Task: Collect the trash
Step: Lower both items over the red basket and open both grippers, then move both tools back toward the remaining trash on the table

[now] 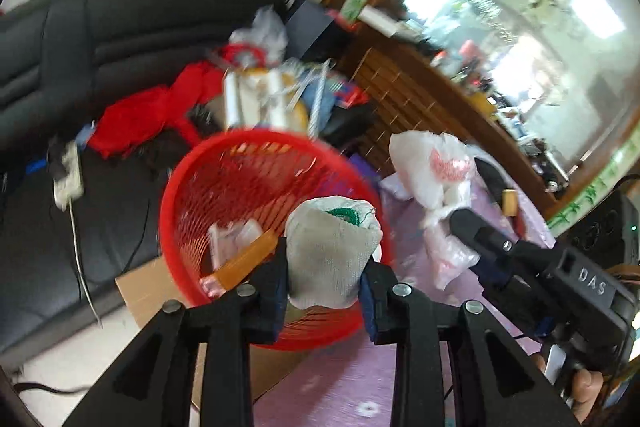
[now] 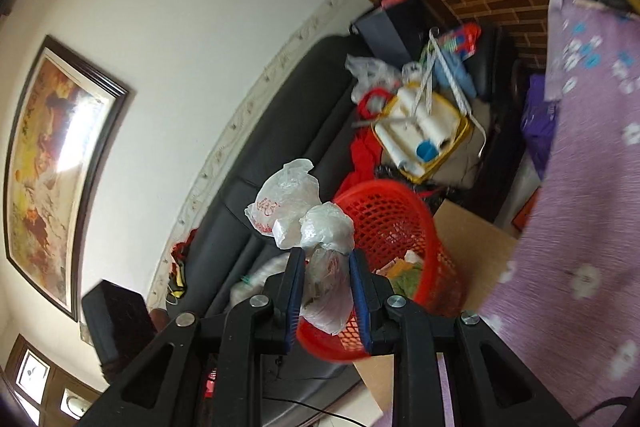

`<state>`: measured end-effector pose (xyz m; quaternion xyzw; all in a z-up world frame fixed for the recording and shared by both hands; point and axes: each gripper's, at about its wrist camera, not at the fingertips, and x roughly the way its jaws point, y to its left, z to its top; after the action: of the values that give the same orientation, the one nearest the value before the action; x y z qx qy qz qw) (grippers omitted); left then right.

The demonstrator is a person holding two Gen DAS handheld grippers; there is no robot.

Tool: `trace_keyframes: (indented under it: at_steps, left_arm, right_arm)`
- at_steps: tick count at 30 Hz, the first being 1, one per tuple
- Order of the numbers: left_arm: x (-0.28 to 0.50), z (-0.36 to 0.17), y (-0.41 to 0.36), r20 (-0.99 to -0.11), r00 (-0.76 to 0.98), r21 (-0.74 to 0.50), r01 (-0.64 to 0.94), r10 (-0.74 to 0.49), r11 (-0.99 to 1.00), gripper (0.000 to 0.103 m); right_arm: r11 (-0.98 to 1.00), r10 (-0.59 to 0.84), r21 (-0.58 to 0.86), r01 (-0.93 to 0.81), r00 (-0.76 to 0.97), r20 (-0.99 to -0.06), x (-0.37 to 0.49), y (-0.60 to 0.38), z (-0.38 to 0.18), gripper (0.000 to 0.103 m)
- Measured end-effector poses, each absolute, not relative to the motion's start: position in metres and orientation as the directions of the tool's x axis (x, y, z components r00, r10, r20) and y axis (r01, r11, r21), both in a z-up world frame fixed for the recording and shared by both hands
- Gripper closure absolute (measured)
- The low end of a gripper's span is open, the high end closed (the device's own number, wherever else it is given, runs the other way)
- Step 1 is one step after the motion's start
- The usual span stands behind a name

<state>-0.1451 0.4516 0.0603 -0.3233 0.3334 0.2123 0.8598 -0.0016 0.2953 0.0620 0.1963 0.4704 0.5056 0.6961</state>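
My left gripper (image 1: 325,283) is shut on a balled grey-white cloth with green inside (image 1: 332,251), held over the near rim of a red mesh basket (image 1: 240,187). Paper and an orange wrapper (image 1: 244,259) lie in the basket. To the right, my right gripper (image 1: 464,227) holds crumpled white plastic bags (image 1: 432,171). In the right wrist view my right gripper (image 2: 326,283) is shut on those plastic bags (image 2: 320,227), just left of the red basket (image 2: 400,223), which holds yellow and green scraps.
The basket stands on a cardboard sheet (image 2: 472,243) beside a black sofa (image 1: 80,67) piled with red cloth (image 1: 136,119) and a yellow tray of clutter (image 2: 424,131). A purple flowered cloth (image 2: 580,187) covers the table. A power strip (image 1: 68,175) lies on the sofa seat.
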Motion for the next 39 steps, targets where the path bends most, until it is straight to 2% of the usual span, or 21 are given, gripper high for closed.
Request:
trace_keyframes:
  at_steps: [4,6,7,8,9,10,16,24,31,39]
  left_arm:
    - [-0.139,0.037,0.463,-0.736,0.673,-0.459,-0.576,0.074,0.676,0.056]
    - [-0.139,0.037,0.46,-0.727,0.683,-0.465,-0.565,0.07,0.682,0.034]
    - [-0.14,0.04,0.456,-0.717,0.692,-0.462,-0.556,0.078,0.691,0.031]
    - [-0.142,0.044,0.45,-0.704,0.705,-0.458,-0.543,0.085,0.704,0.027]
    - [-0.143,0.047,0.446,-0.698,0.71,-0.449,-0.536,0.094,0.715,0.023]
    - [-0.144,0.051,0.442,-0.696,0.71,-0.437,-0.535,0.104,0.723,0.022]
    - [-0.149,0.071,0.423,-0.68,0.722,-0.413,-0.523,0.13,0.745,0.022]
    - [-0.155,0.104,0.359,-0.636,0.763,-0.38,-0.439,0.115,0.814,0.022]
    - [-0.139,0.133,0.277,-0.591,0.807,-0.373,-0.271,-0.002,0.887,0.022]
    - [-0.112,0.144,0.194,-0.596,0.795,-0.341,-0.128,-0.109,0.931,0.022]
  right_arm:
    - [0.421,0.88,0.769,-0.481,0.012,-0.474,0.008,0.318,0.039,0.076]
    - [0.398,0.889,0.8,-0.449,-0.026,-0.457,0.012,0.318,0.031,0.074]
    - [0.385,0.896,0.808,-0.445,-0.031,-0.444,0.012,0.314,0.032,0.072]
    - [0.376,0.901,0.812,-0.447,-0.031,-0.434,0.013,0.312,0.032,0.06]
    - [0.358,0.909,0.819,-0.449,-0.031,-0.415,0.013,0.309,0.035,0.029]
    - [0.342,0.919,0.825,-0.449,-0.026,-0.395,0.013,0.305,0.039,0.021]
    - [0.264,0.952,0.849,-0.458,-0.016,-0.305,0.006,0.285,0.064,0.02]
    - [0.239,0.966,0.824,-0.514,0.039,-0.256,-0.009,0.221,0.103,0.02]
    - [0.324,0.946,0.747,-0.581,0.208,-0.248,-0.028,0.116,0.144,0.02]
    - [0.499,0.858,0.648,-0.576,0.435,-0.274,-0.029,-0.003,0.168,0.02]
